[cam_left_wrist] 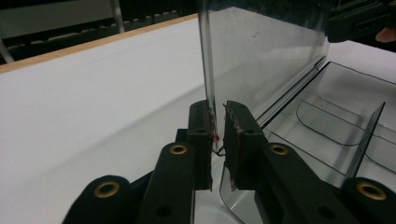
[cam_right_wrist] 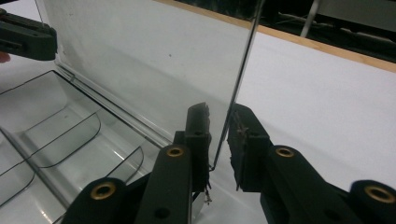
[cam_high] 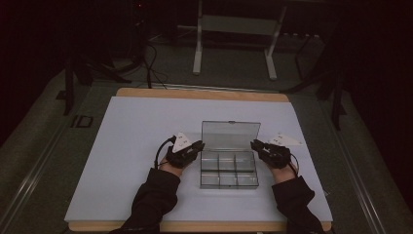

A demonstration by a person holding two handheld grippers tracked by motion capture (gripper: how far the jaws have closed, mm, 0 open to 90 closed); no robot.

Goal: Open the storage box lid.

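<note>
Item: clear plastic compartment box [cam_high: 229, 171], placed near the centre of the desk [cam_high: 136, 146], slightly toward the person's edge. The desk carried a pale sheet over a wooden top, whose edge showed along the far and near sides. The box base held shallow divided cells, two rows by the high view, separated by curved transparent partitions [cam_left_wrist: 327, 135]. No contents could be made out in the cells.

Lid [cam_high: 231, 135]: transparent, hinged along the far side of the base, standing raised and roughly upright behind the compartments.

Left hand-held gripper [cam_high: 191, 150]: positioned at the left end of the lid, jaws narrowly parted with the lid's edge standing in the gap between them. In the left gripper view the lid [cam_left_wrist: 266, 51] rested against the left pad, while a slim gap remained on the other side; not clamped shut.

Right hand-held gripper [cam_high: 257, 146]: positioned at the right end of the lid, jaws likewise parted around the lid's edge [cam_right_wrist: 240, 79], with visible space to either side of it in the right gripper view.

Person: dark sleeves [cam_high: 153, 197] entered from the near edge, one either side of the box.

Background: a pale metal stand [cam_high: 234, 29] and loose cables [cam_high: 151, 63] on the floor beyond the desk, in dim light.
</note>
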